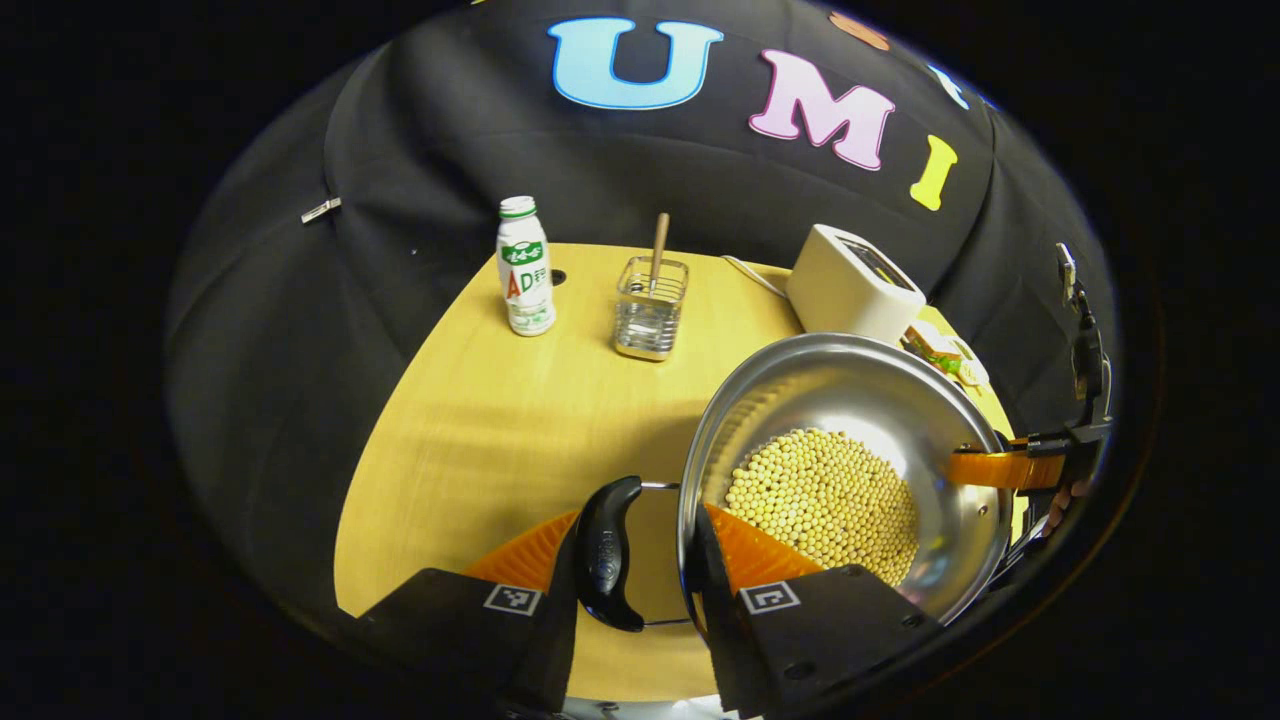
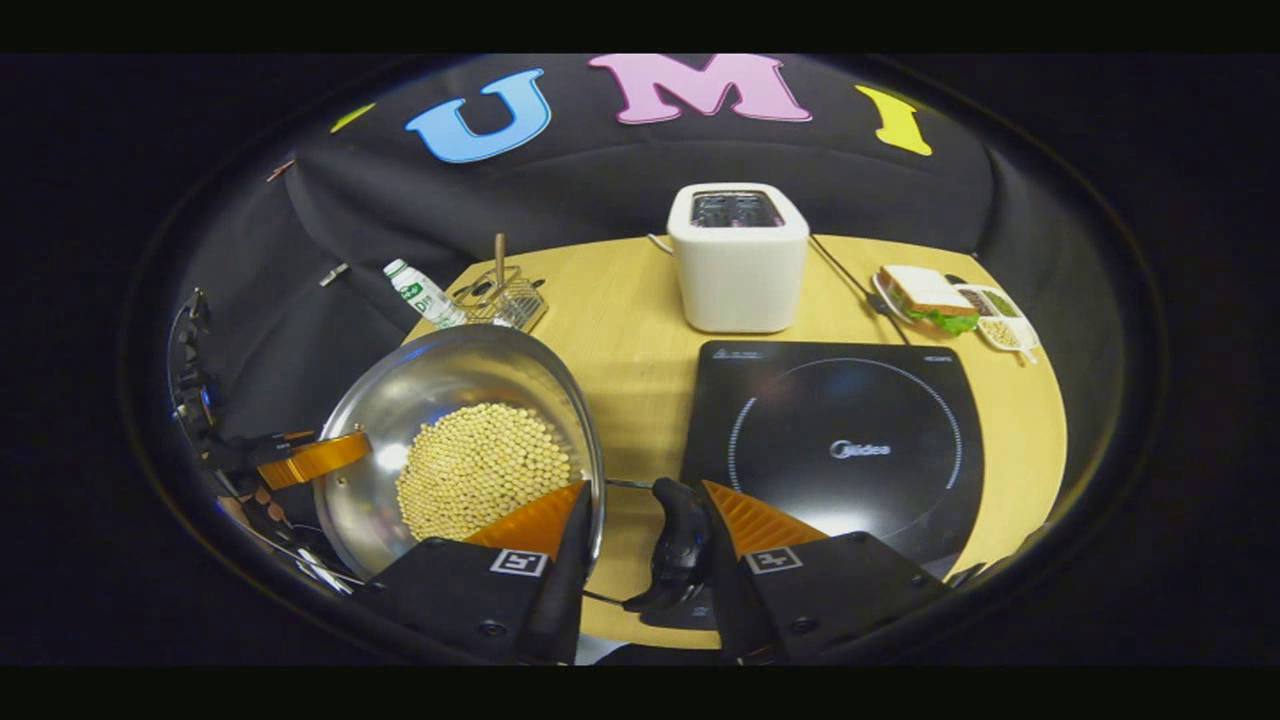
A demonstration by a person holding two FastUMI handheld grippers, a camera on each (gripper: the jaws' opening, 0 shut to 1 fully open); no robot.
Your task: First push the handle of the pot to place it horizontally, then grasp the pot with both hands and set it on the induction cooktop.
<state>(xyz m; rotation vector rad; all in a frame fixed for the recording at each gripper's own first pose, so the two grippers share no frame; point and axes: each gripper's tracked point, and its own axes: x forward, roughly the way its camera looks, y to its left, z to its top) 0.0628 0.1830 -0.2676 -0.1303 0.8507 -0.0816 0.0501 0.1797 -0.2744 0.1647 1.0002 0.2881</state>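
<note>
A steel pot [image 1: 860,390] holding soybeans [image 1: 820,500] lies between my two grippers. My left gripper [image 1: 635,555] is shut on its black side handle [image 1: 605,550], with one finger outside the handle and the other inside the rim. In the right gripper view the pot [image 2: 440,390] sits left of the black induction cooktop [image 2: 840,440]. My right gripper [image 2: 645,525] clamps the opposite black handle [image 2: 680,545] the same way. The right gripper [image 1: 1040,465] shows across the pot, and so does the left gripper [image 2: 300,455]. Whether the pot rests on the table I cannot tell.
On the wooden table [image 2: 640,330] a white toaster [image 2: 738,260] stands behind the cooktop, its cord trailing right. A sandwich on a plate [image 2: 925,295] and a small tray [image 2: 1000,325] lie at the far right. A drink bottle [image 1: 524,266] and a wire basket [image 1: 650,305] stand at the far left.
</note>
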